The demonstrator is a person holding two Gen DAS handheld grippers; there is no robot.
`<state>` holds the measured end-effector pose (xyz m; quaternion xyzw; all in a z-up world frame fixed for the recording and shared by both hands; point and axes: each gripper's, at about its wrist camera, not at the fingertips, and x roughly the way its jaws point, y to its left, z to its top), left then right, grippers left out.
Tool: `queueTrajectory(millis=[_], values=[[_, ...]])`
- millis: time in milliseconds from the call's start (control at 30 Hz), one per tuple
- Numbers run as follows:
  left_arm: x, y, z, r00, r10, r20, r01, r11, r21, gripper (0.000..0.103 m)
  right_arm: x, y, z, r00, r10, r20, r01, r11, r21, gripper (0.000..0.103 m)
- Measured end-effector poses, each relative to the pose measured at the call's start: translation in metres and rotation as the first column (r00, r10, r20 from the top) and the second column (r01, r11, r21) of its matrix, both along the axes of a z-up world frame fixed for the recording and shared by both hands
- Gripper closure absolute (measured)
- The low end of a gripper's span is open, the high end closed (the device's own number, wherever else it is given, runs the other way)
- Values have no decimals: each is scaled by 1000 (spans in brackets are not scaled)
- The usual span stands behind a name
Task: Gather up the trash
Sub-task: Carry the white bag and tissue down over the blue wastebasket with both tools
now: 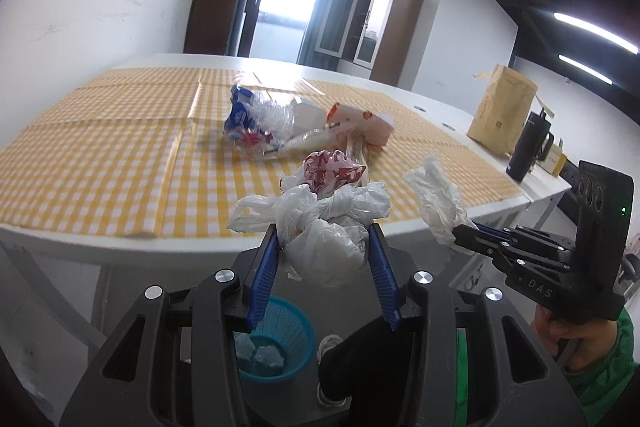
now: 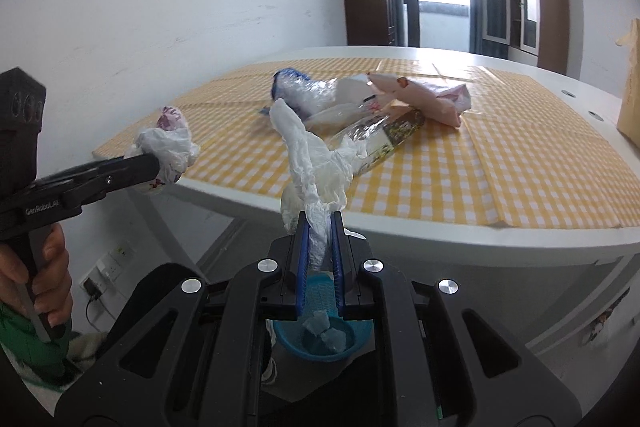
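Left claw gripping knotted bag, blue basket holding crumpled scraps

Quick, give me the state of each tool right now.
Left tool: shut on the knotted white plastic bag.
Right tool: shut on the crumpled white wrapper.

Blue basket lies unobstructed below (table edge just beyond).
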<state>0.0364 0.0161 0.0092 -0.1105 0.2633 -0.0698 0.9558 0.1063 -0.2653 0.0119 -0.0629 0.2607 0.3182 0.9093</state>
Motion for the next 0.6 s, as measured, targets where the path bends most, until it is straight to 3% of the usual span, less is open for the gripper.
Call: queueTrajectory(millis=[233, 600], values=[[-13, 3, -22, 999, -30, -36, 30, 999, -13, 60, -13, 5, -20, 998, 38, -55, -40, 999, -33, 93], [-20, 7, -68, 987, -55, -150, 51, 998, -31, 60, -16, 22, -78, 978, 69, -195, -91, 991, -103, 93]])
